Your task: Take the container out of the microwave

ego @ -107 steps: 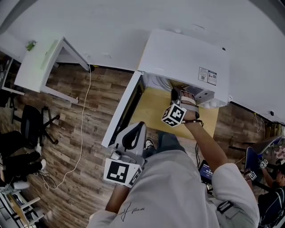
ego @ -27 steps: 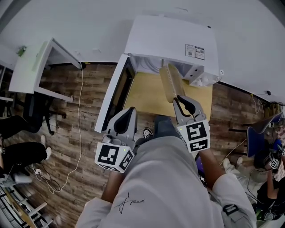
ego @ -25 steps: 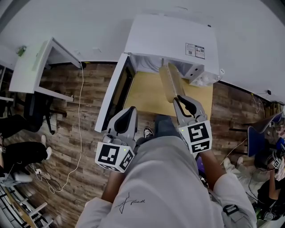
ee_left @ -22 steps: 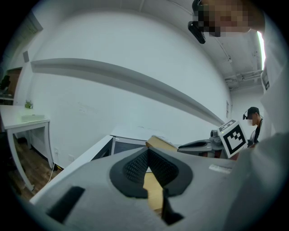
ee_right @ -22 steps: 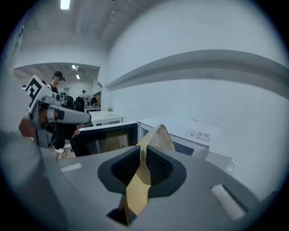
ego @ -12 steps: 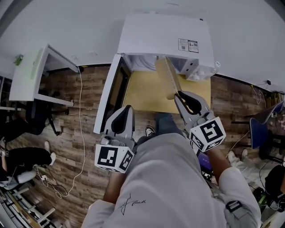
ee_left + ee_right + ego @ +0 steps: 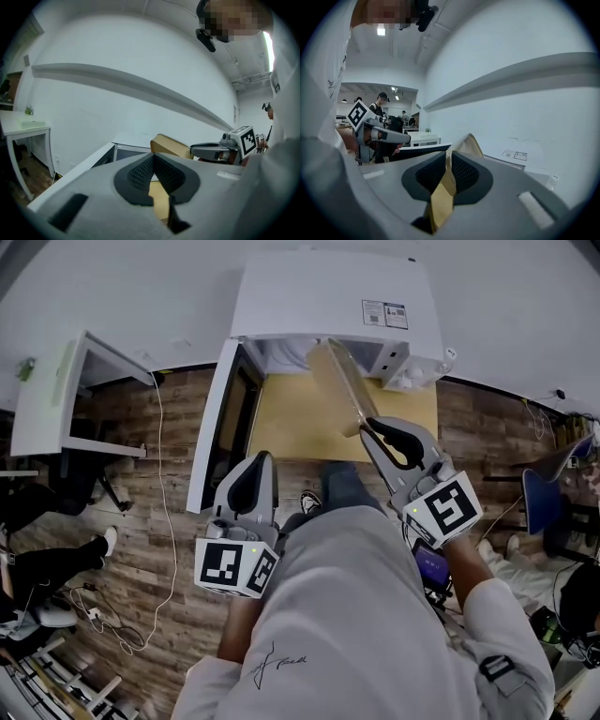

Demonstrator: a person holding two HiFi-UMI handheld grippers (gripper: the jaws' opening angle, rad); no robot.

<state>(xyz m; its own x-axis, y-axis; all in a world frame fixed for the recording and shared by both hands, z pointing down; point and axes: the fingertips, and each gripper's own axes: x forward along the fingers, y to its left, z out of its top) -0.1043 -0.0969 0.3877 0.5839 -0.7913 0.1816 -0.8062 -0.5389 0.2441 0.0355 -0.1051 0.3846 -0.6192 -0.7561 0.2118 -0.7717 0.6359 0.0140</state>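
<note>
The white microwave [image 7: 328, 292] stands on a tan table [image 7: 291, 427], and its door [image 7: 214, 423] is swung open to the left. A flat tan container [image 7: 336, 382] hangs tilted in front of the microwave's mouth, seen edge-on. My right gripper [image 7: 364, 426] is shut on its near rim, and in the right gripper view the rim [image 7: 443, 187] runs between the pads of the right gripper [image 7: 449, 161]. My left gripper [image 7: 263, 458] is shut with nothing in it, beside the open door. The left gripper view shows the left gripper [image 7: 153, 157] below the container [image 7: 169, 146].
A white desk [image 7: 56, 395] stands at the left on the wood floor, with a cable [image 7: 167, 521] trailing beside it. Chairs and seated people [image 7: 562, 568] are at the right edge. A white wall runs behind the microwave.
My right gripper came back out of the microwave's mouth with the container, then rose and tipped it up. The left gripper has stayed by the door.
</note>
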